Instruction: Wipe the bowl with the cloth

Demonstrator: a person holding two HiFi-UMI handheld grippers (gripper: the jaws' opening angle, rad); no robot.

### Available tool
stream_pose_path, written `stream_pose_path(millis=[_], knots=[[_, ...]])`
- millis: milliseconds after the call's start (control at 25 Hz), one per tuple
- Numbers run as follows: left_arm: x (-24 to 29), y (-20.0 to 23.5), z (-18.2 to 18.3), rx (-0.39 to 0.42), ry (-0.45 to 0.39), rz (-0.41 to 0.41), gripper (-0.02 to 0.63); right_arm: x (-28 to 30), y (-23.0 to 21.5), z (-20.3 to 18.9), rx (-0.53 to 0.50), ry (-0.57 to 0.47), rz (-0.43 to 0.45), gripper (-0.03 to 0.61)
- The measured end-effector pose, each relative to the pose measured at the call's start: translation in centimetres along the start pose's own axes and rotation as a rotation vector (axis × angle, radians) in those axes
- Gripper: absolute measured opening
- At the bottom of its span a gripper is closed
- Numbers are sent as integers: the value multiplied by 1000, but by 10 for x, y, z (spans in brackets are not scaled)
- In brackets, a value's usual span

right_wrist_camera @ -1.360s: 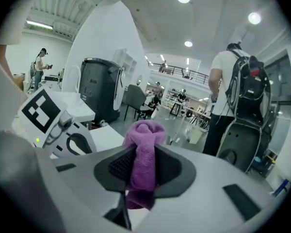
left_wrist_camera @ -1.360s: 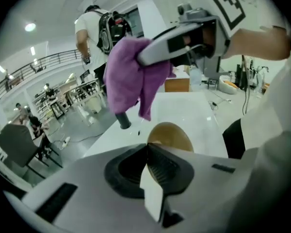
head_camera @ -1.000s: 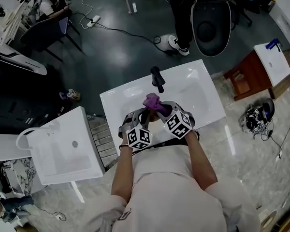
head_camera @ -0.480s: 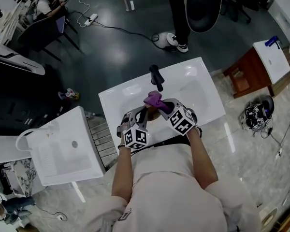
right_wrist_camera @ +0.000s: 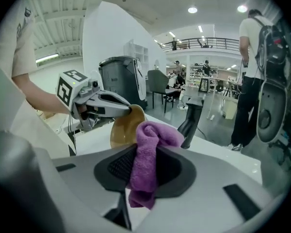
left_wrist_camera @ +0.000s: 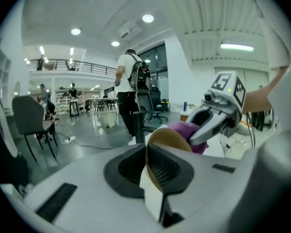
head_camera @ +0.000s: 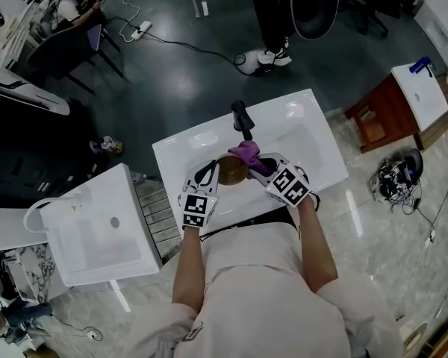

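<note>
The left tool (left_wrist_camera: 150, 155) gripped the brown bowl (left_wrist_camera: 173, 139) by its rim; the right tool (right_wrist_camera: 144, 171) pinched the purple cloth (right_wrist_camera: 154, 134) beside it. The wiping step seemed to be in hand; next, the cloth needed rubbing inside the bowl.

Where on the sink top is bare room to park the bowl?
Bare: the sink top right of the faucet, and the strip left of it toward the left edge. Crowded: front middle, where the left hand-held gripper holds the bowl and the right hand-held gripper holds the cloth.
</note>
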State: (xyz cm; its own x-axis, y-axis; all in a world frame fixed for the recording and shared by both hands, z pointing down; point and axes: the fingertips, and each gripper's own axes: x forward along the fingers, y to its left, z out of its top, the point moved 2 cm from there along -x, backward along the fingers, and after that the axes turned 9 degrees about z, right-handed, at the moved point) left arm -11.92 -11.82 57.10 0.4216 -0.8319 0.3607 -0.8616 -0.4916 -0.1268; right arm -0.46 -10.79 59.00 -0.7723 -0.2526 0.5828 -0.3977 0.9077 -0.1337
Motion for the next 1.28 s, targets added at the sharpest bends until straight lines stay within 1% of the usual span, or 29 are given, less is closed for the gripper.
stream_pose_path(millis=[120,280,360,400,480,520,600,760,920,1000,1120,1280], knots=[[3,9,-9,-224,12,-30,23,-4,1,5,43,-83,34,92],[5,13,-22,-460,55,-61,26,-5,3,8,91,-159,82,91],[6,17,-26,-582,49,-71,26,-10,3,12,135,-226,108,91],[5,21,-27,-655,39,-72,21,-11,4,13,149,-248,122,91],[6,29,-29,-798,20,-70,17,-9,9,13,139,-242,145,91],[7,31,-29,-842,21,-66,17,-6,12,13,124,-226,151,91],[8,33,-32,-891,38,-51,17,0,18,13,103,-203,154,91],[9,34,-40,-994,56,-9,17,5,23,17,90,-193,165,91],[10,33,-45,-1056,88,22,17,14,33,11,25,-107,173,91],[10,33,-46,-1086,90,21,17,19,40,9,4,-81,193,91],[12,33,-45,-1149,71,4,17,26,48,8,-5,-73,238,91],[14,26,-44,-1224,57,-36,17,35,59,5,15,-99,269,91]])
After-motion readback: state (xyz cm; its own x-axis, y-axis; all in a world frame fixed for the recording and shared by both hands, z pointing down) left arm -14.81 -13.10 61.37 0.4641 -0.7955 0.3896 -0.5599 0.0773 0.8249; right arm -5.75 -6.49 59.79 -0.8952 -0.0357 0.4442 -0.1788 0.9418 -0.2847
